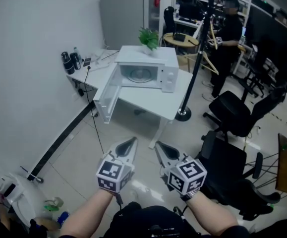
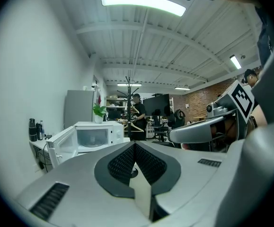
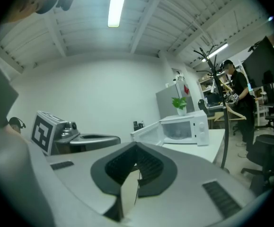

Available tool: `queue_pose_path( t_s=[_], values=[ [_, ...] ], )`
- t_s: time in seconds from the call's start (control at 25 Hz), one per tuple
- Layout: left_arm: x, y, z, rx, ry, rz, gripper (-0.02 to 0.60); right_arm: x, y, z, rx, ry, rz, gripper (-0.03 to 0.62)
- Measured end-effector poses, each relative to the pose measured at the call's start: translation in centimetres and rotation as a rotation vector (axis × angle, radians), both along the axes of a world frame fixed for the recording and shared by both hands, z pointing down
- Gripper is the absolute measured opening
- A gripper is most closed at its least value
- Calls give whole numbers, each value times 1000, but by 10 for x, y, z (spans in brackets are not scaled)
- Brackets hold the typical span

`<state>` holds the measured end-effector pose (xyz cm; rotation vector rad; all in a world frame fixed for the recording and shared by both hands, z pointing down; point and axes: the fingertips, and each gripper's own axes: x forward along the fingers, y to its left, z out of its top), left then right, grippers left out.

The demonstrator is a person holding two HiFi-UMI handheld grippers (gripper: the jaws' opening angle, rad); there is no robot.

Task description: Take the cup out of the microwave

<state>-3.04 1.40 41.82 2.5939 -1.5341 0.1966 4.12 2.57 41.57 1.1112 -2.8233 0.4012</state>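
A white microwave (image 1: 148, 69) stands on a white table (image 1: 153, 100) across the room, its door (image 1: 107, 97) swung open to the left. Something pale and round shows in the cavity (image 1: 142, 75); I cannot tell whether it is the cup. The microwave also appears far off in the left gripper view (image 2: 92, 136) and the right gripper view (image 3: 181, 128). My left gripper (image 1: 133, 142) (image 2: 135, 145) and right gripper (image 1: 158, 146) (image 3: 137, 146) are held side by side over the floor, well short of the table. Both point toward the microwave, both shut with nothing in them.
A potted plant (image 1: 149, 37) sits on top of the microwave, with dark bottles (image 1: 69, 62) on the table's left wing. A coat-stand pole (image 1: 197, 66) rises right of the table. Black office chairs (image 1: 236, 113) fill the right side. A person (image 1: 227, 41) stands at the back.
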Motion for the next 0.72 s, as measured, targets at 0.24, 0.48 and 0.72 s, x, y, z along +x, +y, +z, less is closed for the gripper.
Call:
queue_pose_path(
  t_s=[0.24,0.48,0.72],
  values=[
    [-37,-54,1,-13,8,40,0,-39,-56,1,-3,19,41,12],
    [-63,-95,-4,0,-2,90,0,-71,-101,-3,3,34,81,14],
    [-81,-124,-7,10,-10,104,0,-87,-133,-5,11,42,106,17]
  ],
)
